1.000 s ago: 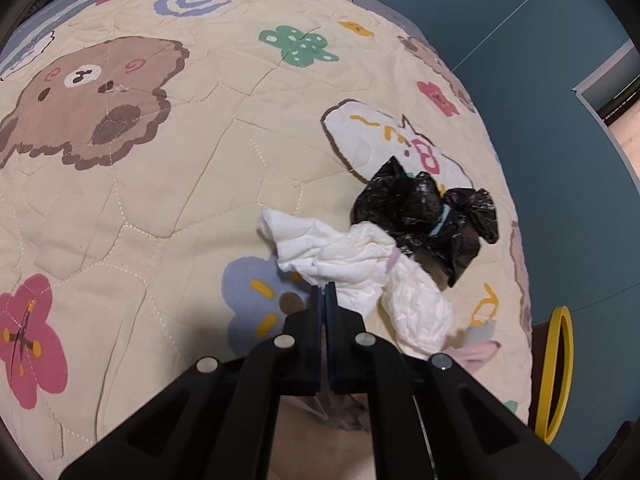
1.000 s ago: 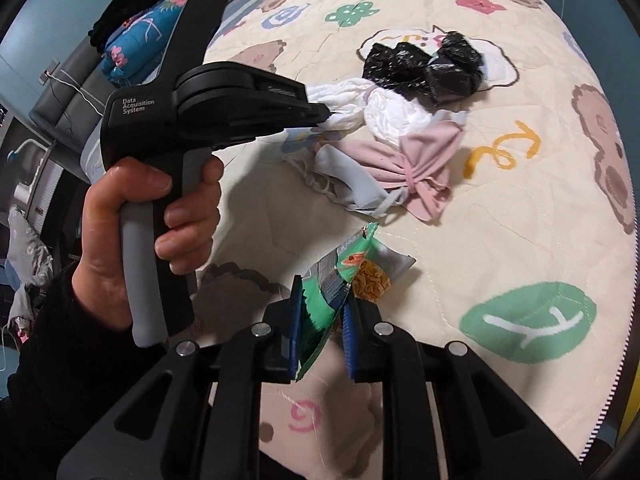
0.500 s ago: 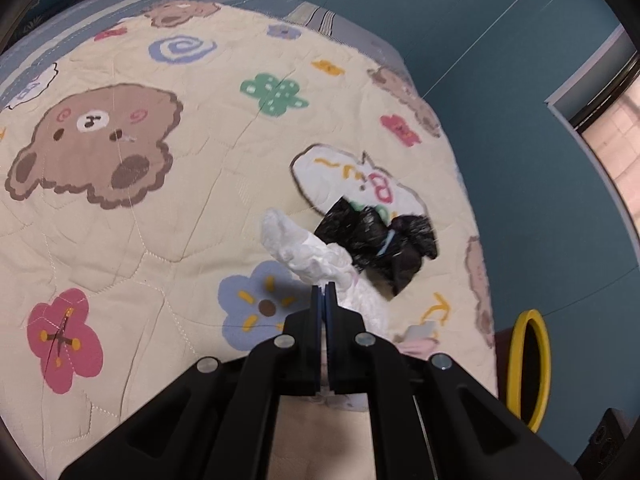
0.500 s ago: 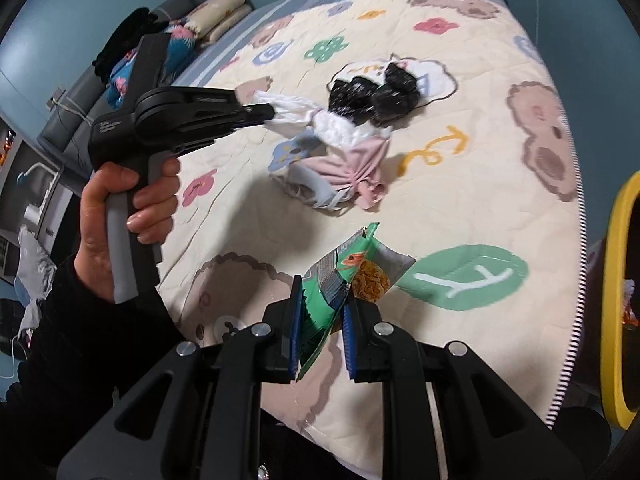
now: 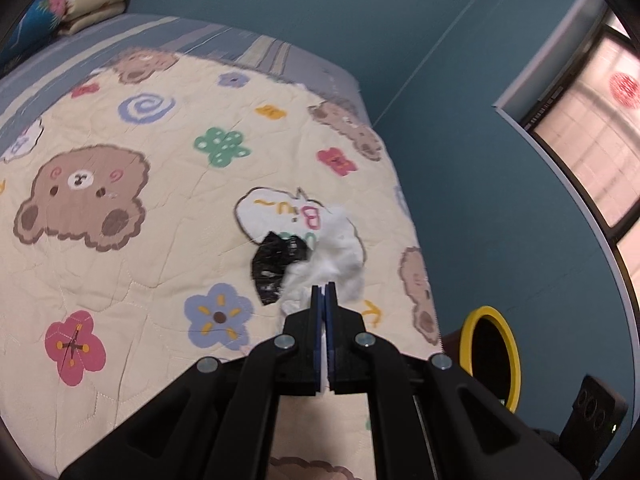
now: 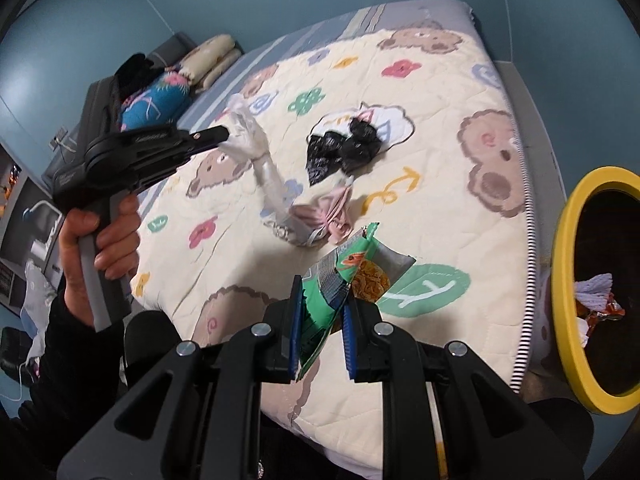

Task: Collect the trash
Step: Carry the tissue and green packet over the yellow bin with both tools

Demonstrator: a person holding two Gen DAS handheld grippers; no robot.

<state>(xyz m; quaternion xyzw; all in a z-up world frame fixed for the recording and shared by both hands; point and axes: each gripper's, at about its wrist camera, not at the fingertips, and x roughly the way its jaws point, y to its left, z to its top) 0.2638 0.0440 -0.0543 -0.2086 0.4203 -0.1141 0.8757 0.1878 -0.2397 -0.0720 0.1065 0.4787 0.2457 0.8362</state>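
My left gripper (image 5: 324,287) is shut on a crumpled white plastic bag (image 5: 340,254) and holds it above the bed; in the right wrist view the bag (image 6: 256,152) hangs down from that gripper (image 6: 226,133). My right gripper (image 6: 322,276) is shut on a green snack wrapper (image 6: 352,268), held over the quilt's edge. A crumpled black plastic bag (image 6: 344,148) lies on the quilt, also in the left wrist view (image 5: 276,264). A yellow-rimmed trash bin (image 6: 576,284) stands beside the bed at right, with trash inside; it also shows in the left wrist view (image 5: 492,354).
A pink and grey garment (image 6: 320,220) lies on the cartoon-print quilt (image 6: 440,128) near the black bag. Pillows and folded bedding (image 6: 192,68) sit at the head of the bed. A blue wall and a window (image 5: 580,128) are at right.
My left gripper has lifted the white bag off the quilt and swung it right. My right gripper has pulled back with the wrapper, and the yellow bin has come into view.
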